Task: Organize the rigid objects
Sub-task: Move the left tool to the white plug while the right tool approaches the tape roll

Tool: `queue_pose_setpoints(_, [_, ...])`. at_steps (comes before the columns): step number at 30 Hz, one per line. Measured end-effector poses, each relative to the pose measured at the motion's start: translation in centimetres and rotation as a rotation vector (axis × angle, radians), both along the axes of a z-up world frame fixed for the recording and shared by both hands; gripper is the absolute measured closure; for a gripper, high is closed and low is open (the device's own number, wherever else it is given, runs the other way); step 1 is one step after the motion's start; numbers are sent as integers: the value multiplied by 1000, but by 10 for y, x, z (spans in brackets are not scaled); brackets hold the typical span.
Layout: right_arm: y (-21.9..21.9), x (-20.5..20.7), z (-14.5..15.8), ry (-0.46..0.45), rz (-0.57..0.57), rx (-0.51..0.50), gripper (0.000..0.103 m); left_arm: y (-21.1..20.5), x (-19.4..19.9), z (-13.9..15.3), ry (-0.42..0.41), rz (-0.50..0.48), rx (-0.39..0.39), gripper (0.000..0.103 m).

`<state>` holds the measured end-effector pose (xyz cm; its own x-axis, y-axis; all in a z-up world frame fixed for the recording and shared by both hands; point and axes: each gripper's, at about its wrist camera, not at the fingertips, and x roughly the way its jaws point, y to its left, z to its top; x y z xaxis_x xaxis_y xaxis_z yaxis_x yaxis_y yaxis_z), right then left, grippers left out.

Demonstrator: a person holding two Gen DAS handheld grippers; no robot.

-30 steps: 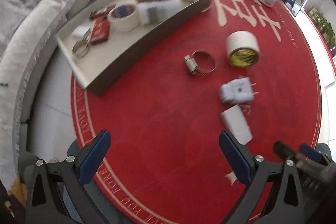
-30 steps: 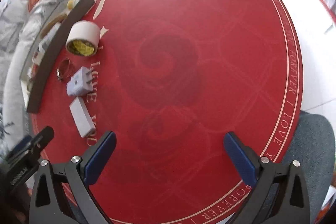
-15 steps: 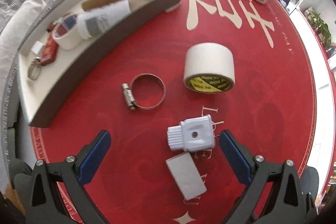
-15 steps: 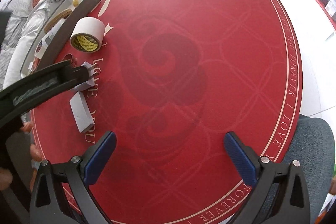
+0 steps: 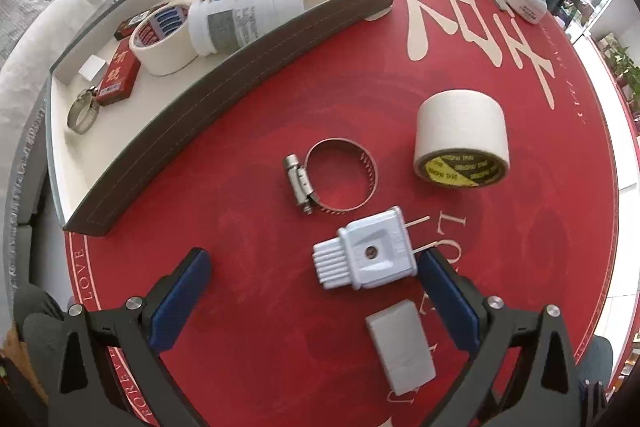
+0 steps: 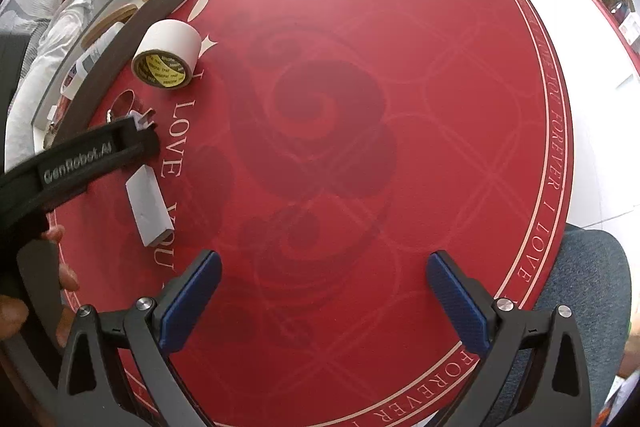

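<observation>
Left gripper [image 5: 316,283] spread wide over the ribbed white plug [image 5: 366,255]; right gripper [image 6: 320,287] gapes above bare red mat [image 6: 360,107]. Beyond: steel hose clamp [image 5: 334,183], tape roll [image 5: 460,139]. Grey tray [image 5: 240,67] holds bottles, tape, another clamp.

The left gripper [image 5: 314,273] hangs with its jaws wide apart over the red mat [image 5: 248,131], and the white plug [image 5: 366,255] lies between them, just beside the right-hand finger, with the grey block [image 5: 402,345] close below it. Ahead, the hose clamp [image 5: 334,181] and the tape roll [image 5: 462,139] sit apart with bare mat between them, while the tray [image 5: 224,83] wall closes off the left side. Before the right gripper [image 6: 320,285] the mat lies bare across its middle and right; only the left gripper's arm [image 6: 80,159] crosses at the left edge.
</observation>
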<state>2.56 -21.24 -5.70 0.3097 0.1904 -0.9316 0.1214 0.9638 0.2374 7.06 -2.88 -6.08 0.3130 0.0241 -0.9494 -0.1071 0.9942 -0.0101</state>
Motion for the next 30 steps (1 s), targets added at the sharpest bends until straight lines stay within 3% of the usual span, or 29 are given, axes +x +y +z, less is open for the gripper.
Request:
queue_pose_setpoints(6, [5,1,0,3,7,-16,0,0,7,1,-12,36,1,0])
queue_pose_setpoints(13, [10,1,0,5,10,-24,0,10,24,-1,34,45,-4,1])
queue_pose_setpoints(16, [11,1,0,6,7,-21,0,7,19,5,-10,-4,5,19])
queue_pose_setpoints(18, [11,3,-2,7,4,-16,0,0,13,11,-43,-58,6,52])
queue_pose_setpoints(24, [-3,3,-2,2,-7,13,0,-5,-7,11,-67,-180,9,53])
queue_pose_setpoints(30, [-8,2,-3,4,-14,21,0,20,-43,12,-38,-168,-10,53])
